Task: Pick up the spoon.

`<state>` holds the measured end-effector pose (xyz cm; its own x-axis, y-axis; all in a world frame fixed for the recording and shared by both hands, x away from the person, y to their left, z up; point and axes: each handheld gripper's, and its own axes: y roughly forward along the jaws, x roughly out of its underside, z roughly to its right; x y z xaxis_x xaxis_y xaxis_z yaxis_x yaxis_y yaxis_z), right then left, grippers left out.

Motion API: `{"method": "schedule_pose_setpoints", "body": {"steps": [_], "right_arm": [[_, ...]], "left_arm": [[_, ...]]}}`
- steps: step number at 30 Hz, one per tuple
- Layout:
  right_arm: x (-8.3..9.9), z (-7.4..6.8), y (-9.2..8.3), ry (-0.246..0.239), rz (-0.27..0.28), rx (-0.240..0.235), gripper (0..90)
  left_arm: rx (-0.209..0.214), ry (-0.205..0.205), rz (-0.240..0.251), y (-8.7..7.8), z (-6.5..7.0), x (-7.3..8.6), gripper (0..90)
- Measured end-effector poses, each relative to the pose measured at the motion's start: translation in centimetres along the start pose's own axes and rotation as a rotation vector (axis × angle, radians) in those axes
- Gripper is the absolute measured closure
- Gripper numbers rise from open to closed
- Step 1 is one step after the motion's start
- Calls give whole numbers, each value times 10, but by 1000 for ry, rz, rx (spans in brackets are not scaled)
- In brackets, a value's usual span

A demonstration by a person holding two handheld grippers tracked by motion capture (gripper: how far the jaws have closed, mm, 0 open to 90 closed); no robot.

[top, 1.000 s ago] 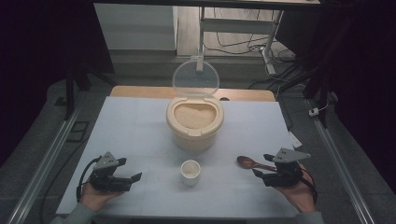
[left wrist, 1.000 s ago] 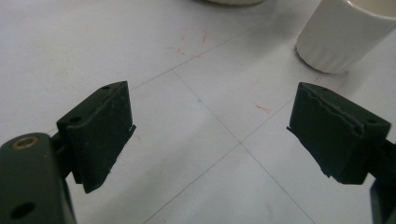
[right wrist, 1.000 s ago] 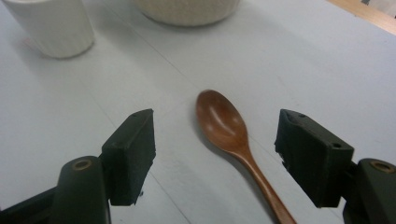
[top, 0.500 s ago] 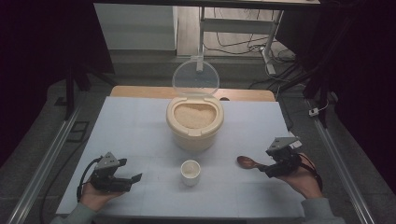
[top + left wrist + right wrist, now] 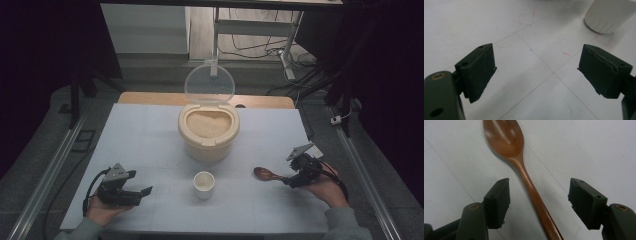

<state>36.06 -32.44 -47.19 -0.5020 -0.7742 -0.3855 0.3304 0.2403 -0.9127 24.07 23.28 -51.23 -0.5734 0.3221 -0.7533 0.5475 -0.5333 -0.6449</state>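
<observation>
The wooden spoon (image 5: 524,175) lay flat on the counter (image 5: 150,135), its thin handle between the right gripper (image 5: 539,202)'s spread jaws, which had just been closing without touching it; light, stiff and smooth, it looked best pinched mid-handle. The left gripper (image 5: 536,72)'s jaws stood spread over bare counter

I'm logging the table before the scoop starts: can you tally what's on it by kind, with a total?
Wooden spoon: 1, lying between the right gripper's open jaws, not yet gripped
Small white cup: 1
Beige rice container with its clear lid raised: 1
Total: 3 things on the table
</observation>
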Motion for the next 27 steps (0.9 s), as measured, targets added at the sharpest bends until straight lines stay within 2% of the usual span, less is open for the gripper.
{"method": "schedule_pose_setpoints", "body": {"steps": [7, 11, 13, 15, 20, 23, 27], "right_arm": [[5, 5, 8, 14, -27, -14, 415], [7, 8, 11, 9, -46, -31, 488], [8, 8, 12, 5, -56, -35, 496], [8, 8, 14, -12, -72, -36, 554], [7, 9, 15, -19, -76, -66, 609], [6, 11, 17, -38, -80, -100, 677], [6, 11, 18, -60, -76, -126, 718]], "left_arm": [[-1, 4, -1, 0, 0, 0, 138], [-3, 3, -1, 0, 0, 0, 138], [-4, 4, -1, 0, 0, 0, 137], [-3, 7, -2, 0, 0, 0, 138], [-4, 10, -6, 0, 0, 0, 138], [-3, 12, -5, 0, 0, 0, 138], [-5, 14, -6, 0, 0, 1, 138]]}}
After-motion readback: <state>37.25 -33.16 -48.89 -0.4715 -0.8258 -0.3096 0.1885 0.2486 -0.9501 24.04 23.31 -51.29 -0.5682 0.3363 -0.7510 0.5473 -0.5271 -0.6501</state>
